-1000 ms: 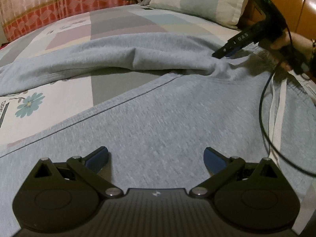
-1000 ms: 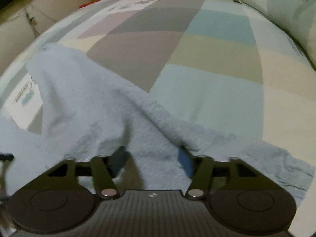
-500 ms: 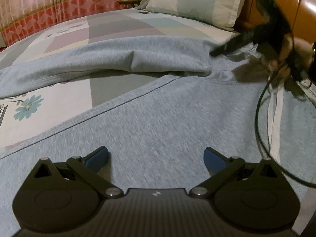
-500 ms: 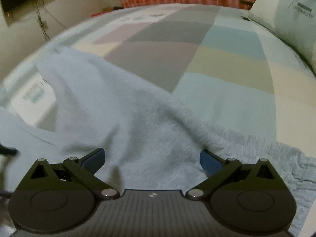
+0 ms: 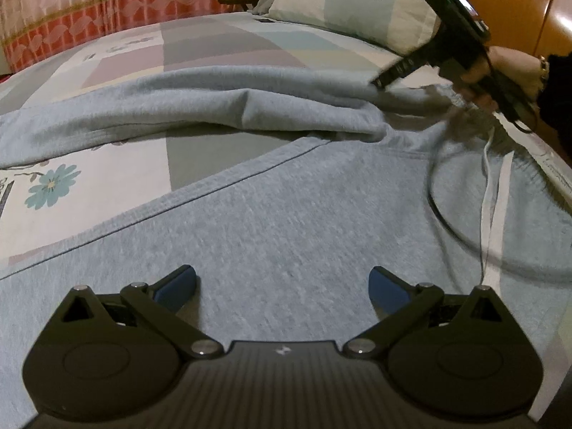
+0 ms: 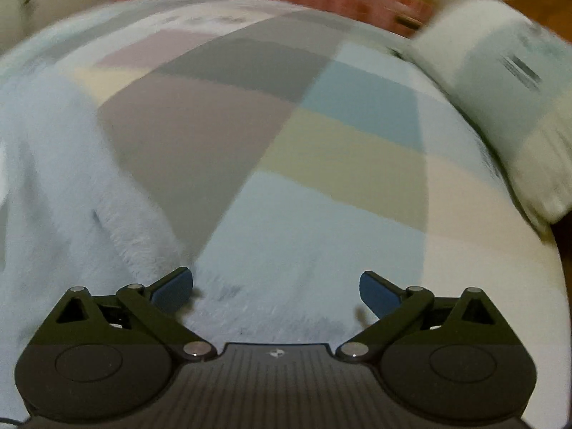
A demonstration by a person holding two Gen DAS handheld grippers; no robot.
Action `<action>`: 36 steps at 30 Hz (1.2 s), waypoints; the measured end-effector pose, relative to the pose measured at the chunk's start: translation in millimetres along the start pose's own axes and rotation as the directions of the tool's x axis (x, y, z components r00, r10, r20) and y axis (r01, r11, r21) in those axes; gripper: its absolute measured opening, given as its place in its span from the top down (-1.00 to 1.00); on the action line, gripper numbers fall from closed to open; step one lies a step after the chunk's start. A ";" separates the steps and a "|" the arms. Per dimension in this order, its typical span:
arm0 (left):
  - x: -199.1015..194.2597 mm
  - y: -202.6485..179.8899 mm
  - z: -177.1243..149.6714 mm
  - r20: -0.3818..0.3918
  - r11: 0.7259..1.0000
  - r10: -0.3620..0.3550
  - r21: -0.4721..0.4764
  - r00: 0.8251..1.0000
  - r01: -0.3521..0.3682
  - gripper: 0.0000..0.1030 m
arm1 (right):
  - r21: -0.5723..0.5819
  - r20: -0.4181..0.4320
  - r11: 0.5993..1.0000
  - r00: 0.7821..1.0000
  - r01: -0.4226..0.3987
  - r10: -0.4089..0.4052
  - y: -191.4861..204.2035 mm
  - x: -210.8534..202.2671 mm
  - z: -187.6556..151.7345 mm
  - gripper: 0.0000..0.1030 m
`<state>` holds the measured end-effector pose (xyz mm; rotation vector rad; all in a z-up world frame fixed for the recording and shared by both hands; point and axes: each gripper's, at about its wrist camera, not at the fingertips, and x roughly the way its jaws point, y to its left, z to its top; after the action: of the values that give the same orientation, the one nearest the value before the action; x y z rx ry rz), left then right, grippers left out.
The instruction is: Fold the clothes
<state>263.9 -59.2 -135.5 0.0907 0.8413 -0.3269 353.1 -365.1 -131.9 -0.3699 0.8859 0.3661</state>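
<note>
Since a second ago the right gripper (image 6: 275, 287) has let go of the fold of grey cloth it was pinching, spread its jaws wide and swung up and away toward the pillow (image 5: 361, 3); its own view is now smeared with motion. The left gripper (image 5: 282, 284) has barely shifted: it hovers with jaws wide apart and empty over the grey sweatpants (image 5: 286, 196), which lie spread on the patchwork bedsheet (image 5: 107, 175). One leg fills the left view from 6 o'clock up toward 2 o'clock, and the other lies bunched across the bed from 9 o'clock to 1 o'clock, with a raised ridge of slack where it meets the waist. In the left view the right gripper (image 5: 397, 69) hangs at 2 o'clock just above that ridge, held by the person's hand (image 5: 500, 68), its black cable (image 5: 450, 221) looping over the cloth beside the white drawstring (image 5: 498, 193). The likely trouble is this cable: dragged across the soft knit, it could catch the drawstring or pull the waist askew. The released leg may also settle in creases, so any fold made over it would come out lopsided.
</note>
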 end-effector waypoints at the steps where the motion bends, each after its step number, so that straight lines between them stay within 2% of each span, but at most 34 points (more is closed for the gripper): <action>1: 0.4 -1.1 -0.4 0.000 1.000 0.005 0.008 1.000 -0.005 -0.98 | -0.026 -0.003 1.000 1.000 -0.017 0.017 6.2 0.1 -2.3 -0.97; 4: 1.2 -3.8 -1.4 0.002 1.000 0.016 0.026 1.000 -0.016 -0.98 | -0.068 -0.001 0.996 0.998 -0.057 0.057 16.6 0.6 -1.1 -0.97; 8: 0.7 -2.8 -1.2 0.004 1.000 0.011 0.026 1.000 -0.011 -0.98 | -0.061 0.075 0.995 0.994 -0.079 0.084 -1.1 -10.7 1.3 -0.97; 10: 1.4 -2.4 -1.1 0.005 1.000 0.012 0.027 1.000 -0.012 -0.98 | -0.068 0.098 0.993 0.990 -0.093 0.099 -8.8 -15.2 6.6 -0.92; 12: 1.9 -2.5 -1.2 0.006 1.000 0.014 0.027 1.000 -0.014 -0.98 | -0.082 0.113 0.991 0.987 -0.108 0.117 -16.1 -17.2 12.3 -0.76; 16: 2.6 -2.1 -1.6 0.007 0.999 0.013 0.033 1.000 -0.013 -0.98 | -0.138 0.085 0.980 0.984 -0.145 0.157 -21.9 -3.8 18.4 -0.62; 19: 2.5 -0.9 -1.8 0.008 0.999 0.009 0.034 1.000 -0.009 -0.98 | -0.235 0.043 0.951 0.975 -0.202 0.218 -9.1 0.3 8.2 -0.57; 21: 2.7 -0.8 -1.9 0.010 0.999 0.009 0.035 1.000 -0.009 -0.98 | -0.267 0.041 0.940 0.972 -0.211 0.230 -3.6 0.1 1.9 -0.57; 26: 3.3 -2.7 -1.4 0.011 0.999 0.013 0.039 1.000 -0.013 -0.98 | -0.191 0.021 0.938 0.955 -0.288 0.297 -11.8 6.2 -0.2 -0.55; 28: 3.6 -2.9 -1.4 0.012 0.999 0.013 0.040 1.000 -0.014 -0.98 | -0.162 0.022 0.934 0.945 -0.318 0.325 -15.1 6.8 -2.2 -0.40; 29: 3.8 -3.0 -1.3 0.013 0.999 0.014 0.040 1.000 -0.014 -0.98 | -0.169 0.028 0.930 0.942 -0.326 0.335 -12.0 3.2 -4.0 -0.08; 30: 4.0 -3.1 -1.2 0.015 0.999 0.015 0.040 1.000 -0.015 -0.98 | -0.176 0.033 0.926 0.938 -0.334 0.344 -8.8 -0.3 -5.7 0.11; 31: 4.2 -3.1 -1.1 0.016 0.999 0.015 0.040 1.000 -0.016 -0.98 | -0.182 0.038 0.922 0.935 -0.342 0.354 -5.7 -3.9 -7.5 0.19; 32: 4.4 -3.2 -1.1 0.017 0.999 0.016 0.040 1.000 -0.017 -0.98 | -0.191 0.042 0.920 0.933 -0.343 0.357 -2.8 -7.3 -8.9 0.44; 33: 4.6 -3.3 -1.0 0.018 0.999 0.017 0.040 1.000 -0.017 -0.98 | -0.203 0.046 0.922 0.937 -0.331 0.347 -0.4 -10.4 -9.8 0.60; 36: 5.0 -3.3 -0.4 0.018 0.999 0.019 0.036 1.000 -0.019 -0.98 | -0.220 0.070 0.934 0.950 -0.282 0.304 2.4 -18.1 -10.4 0.66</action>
<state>265.6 -63.5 -139.3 0.1293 0.8168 -0.3245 334.5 -370.6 -123.8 -0.4074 0.8042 0.7530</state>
